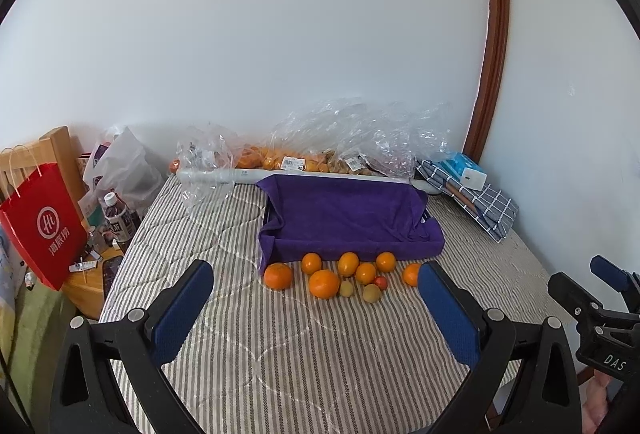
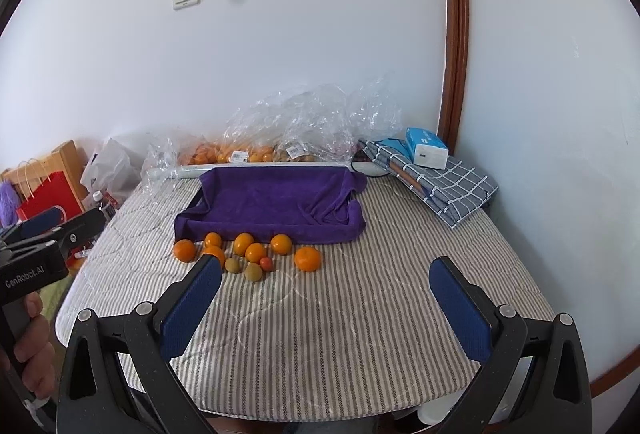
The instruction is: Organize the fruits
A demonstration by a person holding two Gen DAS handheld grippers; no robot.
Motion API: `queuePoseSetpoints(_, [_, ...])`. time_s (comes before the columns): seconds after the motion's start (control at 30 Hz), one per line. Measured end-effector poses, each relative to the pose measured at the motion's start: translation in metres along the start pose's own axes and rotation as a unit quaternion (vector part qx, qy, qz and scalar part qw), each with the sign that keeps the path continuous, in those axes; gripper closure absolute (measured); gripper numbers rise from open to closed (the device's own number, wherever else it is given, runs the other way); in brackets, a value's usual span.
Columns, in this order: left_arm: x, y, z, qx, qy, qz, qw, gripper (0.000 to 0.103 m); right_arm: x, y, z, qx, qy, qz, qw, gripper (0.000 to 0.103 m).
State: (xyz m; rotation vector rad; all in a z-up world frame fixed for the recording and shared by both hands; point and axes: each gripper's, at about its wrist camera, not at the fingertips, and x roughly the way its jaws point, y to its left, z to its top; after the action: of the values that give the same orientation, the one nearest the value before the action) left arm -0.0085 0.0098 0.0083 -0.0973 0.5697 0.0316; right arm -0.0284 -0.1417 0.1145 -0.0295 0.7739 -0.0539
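Several oranges (image 1: 324, 283) (image 2: 307, 259) lie in a loose cluster on the striped tablecloth, with two small yellow-green fruits (image 1: 371, 293) (image 2: 253, 272) and one small red fruit (image 1: 381, 282) (image 2: 266, 264). Just behind them stands a tray draped in a purple towel (image 1: 344, 222) (image 2: 272, 206), with nothing in it. My left gripper (image 1: 316, 286) is open and empty, held above the table short of the fruit. My right gripper (image 2: 326, 278) is open and empty, to the right of the cluster. Each gripper shows at the other view's edge.
Clear plastic bags with more oranges (image 1: 280, 158) (image 2: 240, 154) lie along the wall behind a white tube (image 1: 224, 176). A folded checked cloth (image 1: 480, 202) (image 2: 444, 186) with a tissue box (image 2: 426, 148) sits back right. A red paper bag (image 1: 40, 226) and bottles (image 1: 118, 220) stand left.
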Motion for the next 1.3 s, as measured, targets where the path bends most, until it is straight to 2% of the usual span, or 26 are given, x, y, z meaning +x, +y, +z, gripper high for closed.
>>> queuePoseSetpoints(0.37, [0.029, 0.008, -0.005, -0.003, 0.007, 0.006, 0.9999, 0.0, 0.038, 0.002, 0.004, 0.006, 0.02, -0.001, 1.0, 0.0])
queuePoseSetpoints(0.53, [0.055, 0.016, -0.011, -0.008, 0.022, 0.014, 0.9996, 0.0, 0.066, 0.004, -0.002, 0.003, 0.032, -0.024, 0.999, 0.0])
queuePoseSetpoints(0.67, [0.08, 0.026, -0.019, -0.012, 0.039, 0.018, 0.999, 0.0, 0.096, 0.002, -0.011, 0.009, 0.053, -0.006, 0.999, 0.0])
queuePoseSetpoints(0.73, [0.092, 0.033, -0.024, -0.015, 0.047, 0.012, 0.9987, 0.0, 0.113, 0.0, -0.018, 0.015, 0.069, 0.019, 0.997, 0.0])
queuePoseSetpoints(0.83, [0.115, 0.044, -0.033, -0.022, 0.062, 0.018, 0.9977, 0.001, 0.136, -0.002, -0.031, 0.024, 0.071, 0.051, 0.996, 0.0])
queuePoseSetpoints(0.9, [0.13, 0.051, -0.038, -0.032, 0.078, 0.009, 0.9964, 0.006, 0.151, 0.001, -0.037, 0.02, 0.076, 0.045, 0.996, 0.001])
queuePoseSetpoints(1.0, [0.148, 0.061, -0.045, -0.04, 0.101, -0.003, 0.994, 0.016, 0.181, 0.007, -0.044, 0.011, 0.112, 0.029, 0.993, 0.01])
queuePoseSetpoints(1.1, [0.163, 0.067, -0.052, -0.035, 0.117, -0.011, 0.9925, 0.016, 0.202, 0.006, -0.049, 0.022, 0.125, 0.043, 0.991, 0.021])
queuePoseSetpoints(1.2, [0.175, 0.072, -0.057, -0.034, 0.13, -0.007, 0.9908, 0.016, 0.22, 0.008, -0.051, 0.037, 0.133, 0.057, 0.989, 0.04])
queuePoseSetpoints(1.3, [0.182, 0.079, -0.061, -0.046, 0.131, -0.013, 0.9903, 0.016, 0.237, 0.015, -0.053, 0.03, 0.137, 0.067, 0.988, 0.05])
